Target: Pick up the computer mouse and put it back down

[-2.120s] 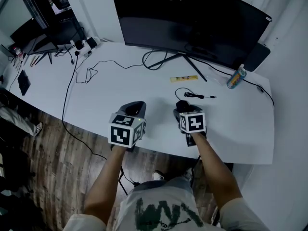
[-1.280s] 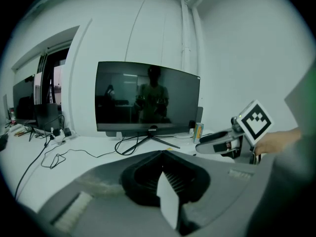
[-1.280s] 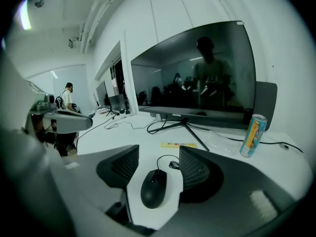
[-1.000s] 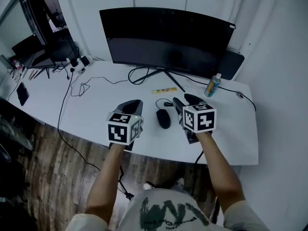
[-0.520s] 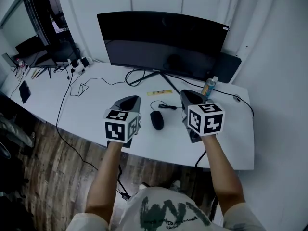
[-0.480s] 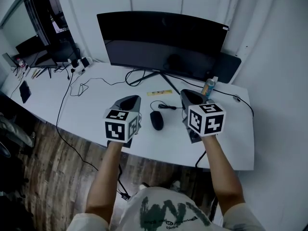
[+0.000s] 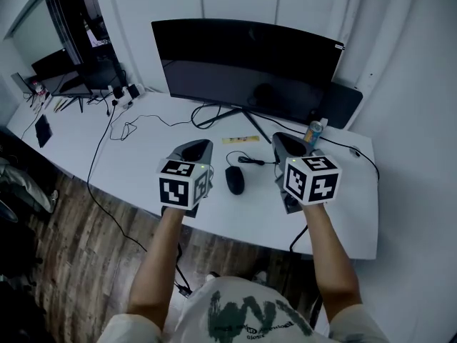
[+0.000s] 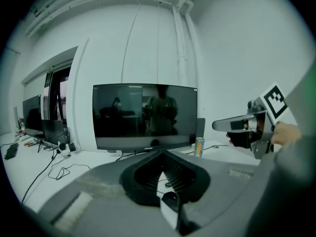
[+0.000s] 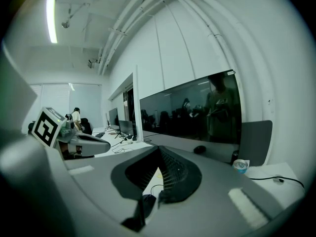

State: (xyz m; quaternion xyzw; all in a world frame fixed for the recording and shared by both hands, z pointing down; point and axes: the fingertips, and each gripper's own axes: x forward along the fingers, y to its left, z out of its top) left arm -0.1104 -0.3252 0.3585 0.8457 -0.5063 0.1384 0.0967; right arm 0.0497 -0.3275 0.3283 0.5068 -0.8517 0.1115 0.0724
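The black computer mouse [image 7: 234, 180] lies on the white desk [image 7: 136, 159], its cable [image 7: 251, 161] running back toward the monitor. My left gripper [image 7: 200, 146] hovers to its left, shut and empty. To the mouse's right my right gripper [image 7: 284, 140] hovers too, shut with nothing between its fingers. Neither touches the mouse. In the left gripper view the left gripper [image 8: 161, 153] has its tips together, and the mouse [image 8: 170, 197] shows below them. The right gripper [image 9: 159, 148] in its own view is shut as well, above the mouse [image 9: 148, 200].
A wide curved monitor [image 7: 246, 70] on a stand fills the back of the desk. A drink can [image 7: 313, 130] stands at the right, just beyond my right gripper. A yellow strip [image 7: 240, 139] lies behind the mouse. Loose cables [image 7: 128, 127] trail at the left. The desk's front edge runs just below the grippers.
The right gripper came off the mouse, moved right and up, and its jaws closed empty. The left gripper rose a little. The mouse stays on the desk between them.
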